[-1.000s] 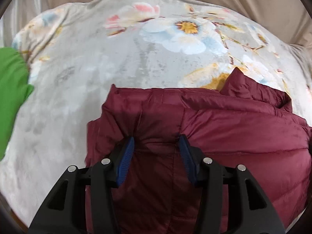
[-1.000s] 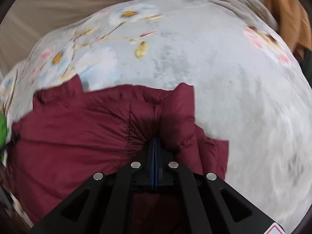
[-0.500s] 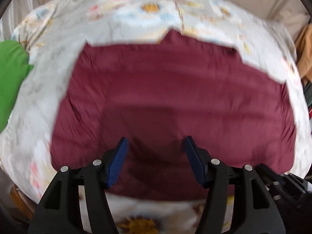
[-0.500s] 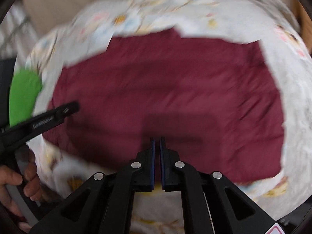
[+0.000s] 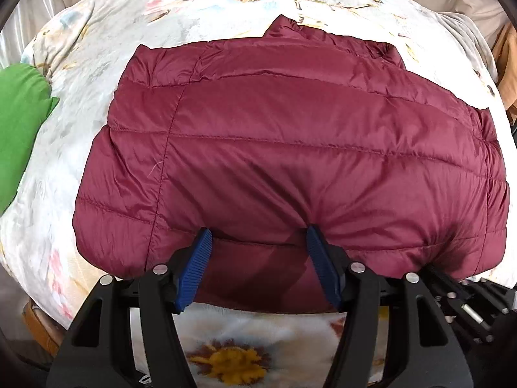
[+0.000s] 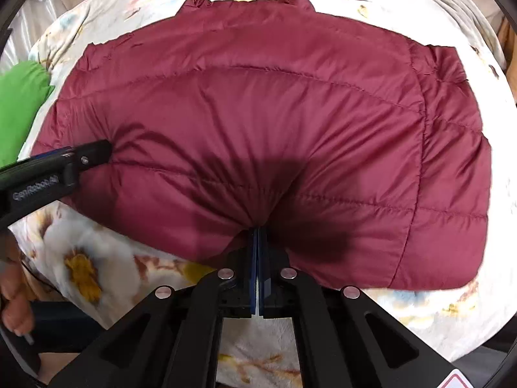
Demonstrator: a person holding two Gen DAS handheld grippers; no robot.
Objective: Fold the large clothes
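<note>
- Maroon puffer jacket is folded and fills mid-frame on the floral blanket.
- Left gripper, lower centre, has its jaws spread wide, tips at the jacket's near edge, nothing pinched.
- Right gripper, lower centre, is clamped tight on the bunched near hem.
- Green cloth sits at the left edge.

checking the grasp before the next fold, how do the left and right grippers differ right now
The left gripper has its blue fingers spread apart, with a band of the maroon jacket hem between them. The right gripper has its fingers pressed together, pinching the hem so the fabric gathers into creases. Both sit at the jacket's near edge, over the floral blanket.
</note>
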